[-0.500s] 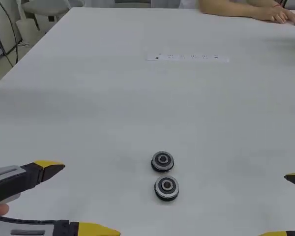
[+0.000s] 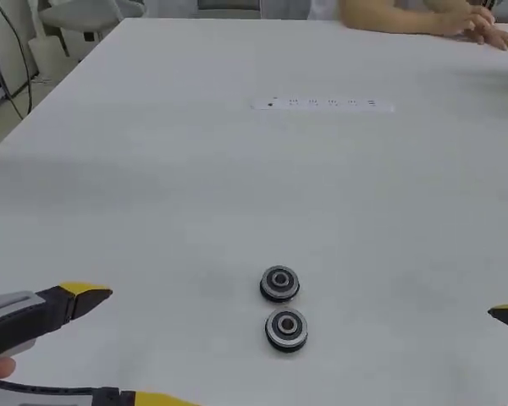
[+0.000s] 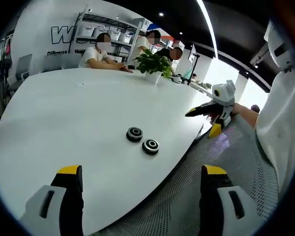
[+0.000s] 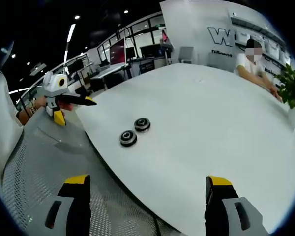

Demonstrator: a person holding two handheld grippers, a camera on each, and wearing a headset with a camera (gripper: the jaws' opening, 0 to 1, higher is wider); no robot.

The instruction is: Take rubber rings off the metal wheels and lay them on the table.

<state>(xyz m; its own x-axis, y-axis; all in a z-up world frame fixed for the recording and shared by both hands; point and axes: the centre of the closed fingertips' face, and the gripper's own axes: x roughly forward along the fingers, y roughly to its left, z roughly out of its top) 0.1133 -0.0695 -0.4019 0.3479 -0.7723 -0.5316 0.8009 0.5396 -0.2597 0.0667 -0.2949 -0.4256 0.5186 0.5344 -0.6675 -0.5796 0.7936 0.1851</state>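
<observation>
Sitting just beside each other on the white table (image 2: 237, 186), both metal wheels (image 2: 279, 284) wear their dark rubber rings (image 2: 286, 343), around 6 o'clock in the head view. The left gripper (image 3: 141, 172) and right gripper (image 4: 147, 180) gape wide, holding nothing. The gripper views add a potted plant (image 3: 155, 63) and a big wall "W" (image 4: 219, 35); the other lettering is unreadable.

Soft, even overhead light fills the head view, keeping the pale grey matte tabletop (image 2: 237, 194) uniformly bright, with only faint, short shadows under the two small round metal wheels (image 2: 279, 284) (image 2: 287, 327); the whole frame is slightly soft. Both gripper views bend strongly toward their edges, under a dark ceiling crossed by a bright white ceiling light strip (image 3: 209, 24), with a washed-out window (image 3: 219, 69).
</observation>
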